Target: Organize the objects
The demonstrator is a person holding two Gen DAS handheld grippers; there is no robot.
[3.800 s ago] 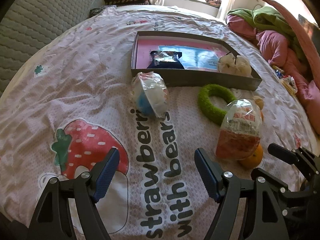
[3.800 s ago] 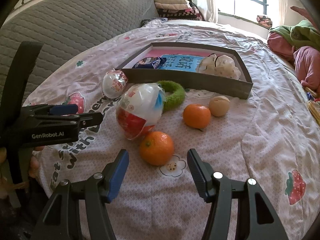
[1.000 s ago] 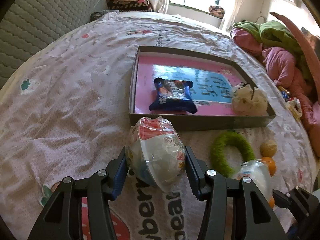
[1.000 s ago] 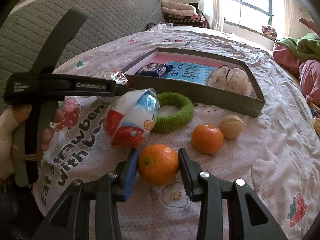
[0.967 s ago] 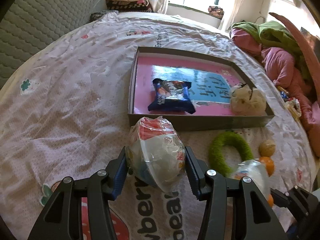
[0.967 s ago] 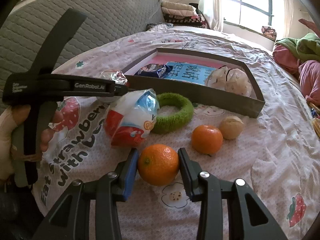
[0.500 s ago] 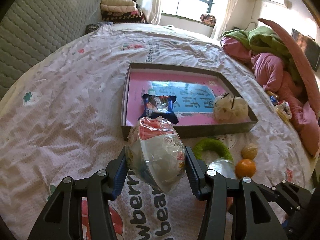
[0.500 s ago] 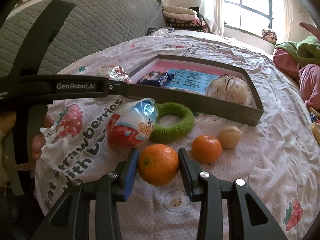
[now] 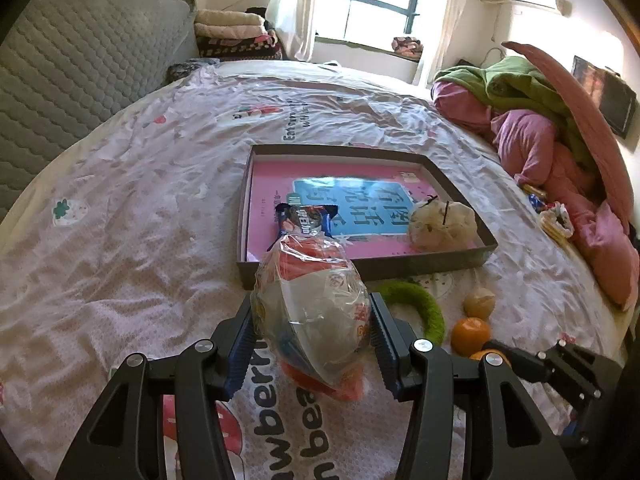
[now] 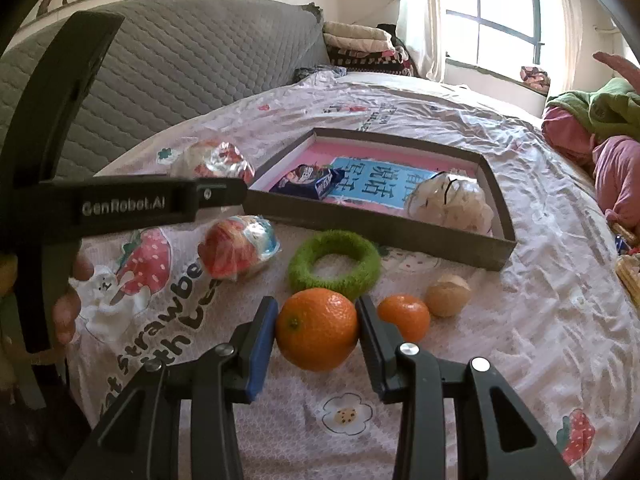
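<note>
Bed covered with a pink strawberry-print sheet (image 9: 132,200); the loose items lie near its front edge, a shallow grey box (image 9: 486,249) behind them.

Left gripper (image 9: 311,334): jaws clamped on a plastic-wrapped egg toy (image 9: 310,308), blue pads pressed into both sides of the wrapper. The toy is held clear of the sheet, in front of the box's near wall. In the right wrist view its crinkled top (image 10: 216,160) shows just above the left gripper's black arm, which crosses the left of the frame with a hand (image 10: 66,300) on the handle.

Right gripper (image 10: 317,330): jaws gripping a large orange (image 10: 317,328), pads touching it left and right. Whether the fruit rests on the sheet or sits just above it cannot be told from this angle.

On the sheet: a second wrapped egg toy (image 10: 238,252), red and blue, lying on its side; a green fuzzy ring (image 10: 334,266) just right of it, close to the box wall; a smaller orange (image 10: 404,316) beside the held one; a beige round fruit (image 10: 448,294) touching or nearly touching that.

Inside the box: pink-and-blue printed lining (image 9: 360,196), a blue snack packet (image 9: 306,218) toward the left, a whitish bagged bundle (image 9: 442,224) in the near right corner.

Piled pink and green bedding (image 9: 532,120) along the right.
</note>
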